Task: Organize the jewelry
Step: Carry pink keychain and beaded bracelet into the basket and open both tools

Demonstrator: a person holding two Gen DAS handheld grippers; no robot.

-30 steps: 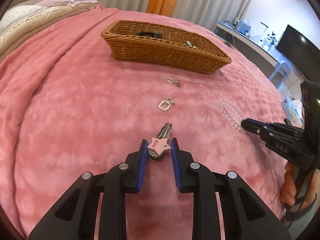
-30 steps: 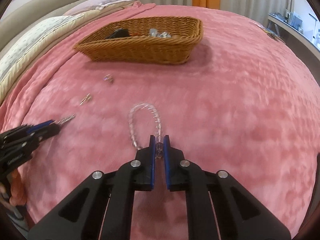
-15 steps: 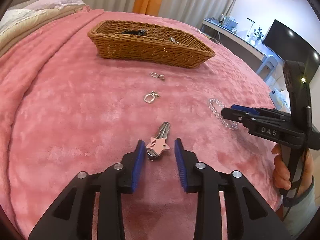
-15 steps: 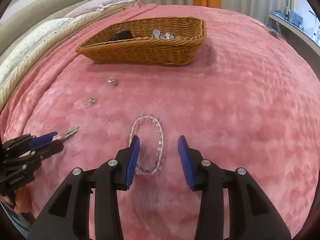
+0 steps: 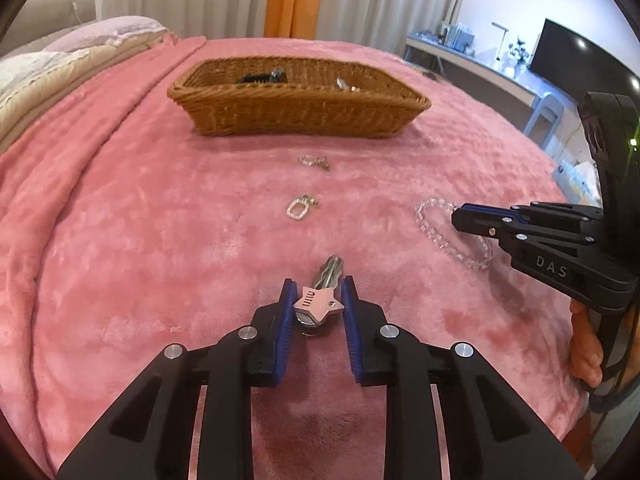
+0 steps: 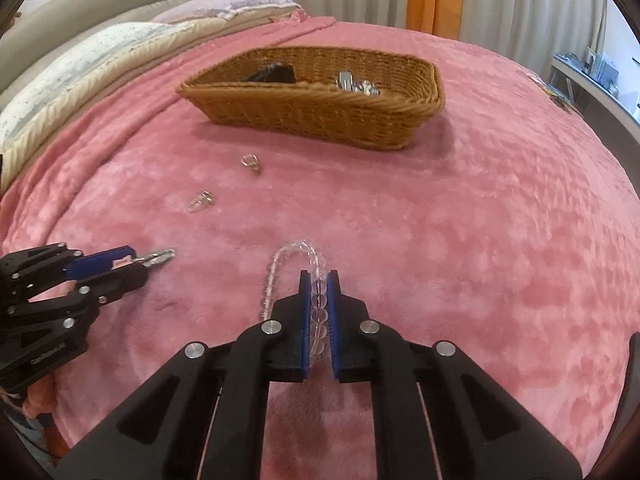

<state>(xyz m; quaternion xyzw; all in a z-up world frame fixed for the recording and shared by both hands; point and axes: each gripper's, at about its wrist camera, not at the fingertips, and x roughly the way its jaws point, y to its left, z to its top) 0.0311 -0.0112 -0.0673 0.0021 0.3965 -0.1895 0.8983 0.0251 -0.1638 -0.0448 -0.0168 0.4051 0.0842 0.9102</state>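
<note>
My left gripper (image 5: 318, 286) is shut on a hair clip with a pink star (image 5: 318, 302), low over the pink blanket; the clip's metal tip shows in the right wrist view (image 6: 158, 258). My right gripper (image 6: 319, 280) is shut on one side of a clear bead bracelet (image 6: 318, 300), whose loop lies on the blanket; the bracelet also shows in the left wrist view (image 5: 436, 236). Two small silver earrings (image 5: 300, 210) (image 5: 314, 161) lie between the grippers and the wicker basket (image 5: 298, 110). They also show in the right wrist view: the nearer earring (image 6: 202, 201), the farther one (image 6: 251, 162).
The basket (image 6: 320, 116) holds a dark item (image 6: 272, 74) and silver pieces (image 6: 356, 84). Pillows (image 6: 100, 52) lie at the far left of the bed. A desk and a dark screen (image 5: 580, 60) stand to the right beyond the bed edge.
The left jaws closed onto the star clip. The right gripper, wide open over the bracelet half a second ago, has closed on the bracelet's right side.
</note>
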